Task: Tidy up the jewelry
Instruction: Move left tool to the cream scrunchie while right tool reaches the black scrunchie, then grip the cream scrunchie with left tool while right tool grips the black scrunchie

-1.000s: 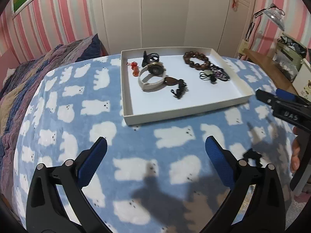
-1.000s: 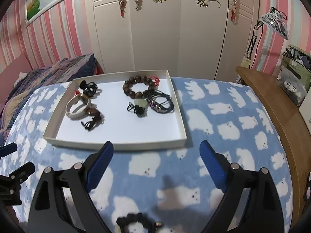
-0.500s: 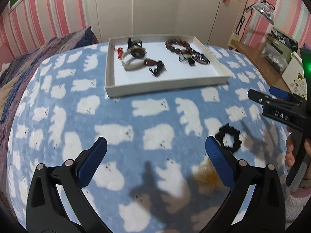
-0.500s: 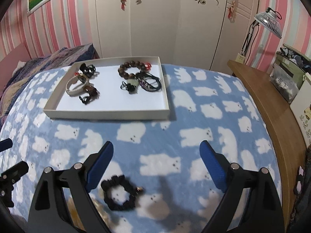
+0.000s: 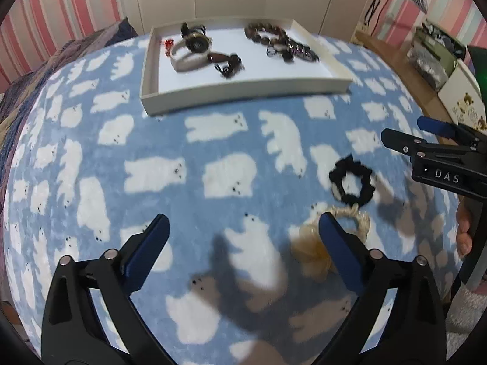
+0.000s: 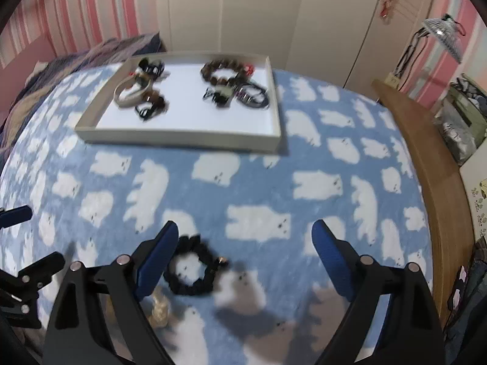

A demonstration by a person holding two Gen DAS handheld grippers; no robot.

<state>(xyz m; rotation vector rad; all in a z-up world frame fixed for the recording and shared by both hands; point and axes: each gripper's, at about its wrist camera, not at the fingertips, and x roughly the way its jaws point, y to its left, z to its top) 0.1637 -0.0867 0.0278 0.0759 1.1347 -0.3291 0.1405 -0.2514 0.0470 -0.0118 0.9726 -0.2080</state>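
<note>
both grippers – left gripper [image 5: 242, 234], right gripper [image 6: 245, 241] – are closing, nothing pinched; black scrunchie [image 6: 193, 270] lies near the tray [image 6: 182, 137].

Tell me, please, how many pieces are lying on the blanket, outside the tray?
2. The black scrunchie lies near the front of the blanket; the beige tie lies just beside it, partly hidden by a gripper finger. More may be out of view.

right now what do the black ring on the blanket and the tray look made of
Black ring: looks like soft gathered fabric, matte, with a ruffled edge; probably a scrunchie, though blur leaves it open. Tray: seems stiff cardboard or thin board, matte cream walls and a flat white floor. Blanket: fuzzy fleece, by its soft nap.
</note>
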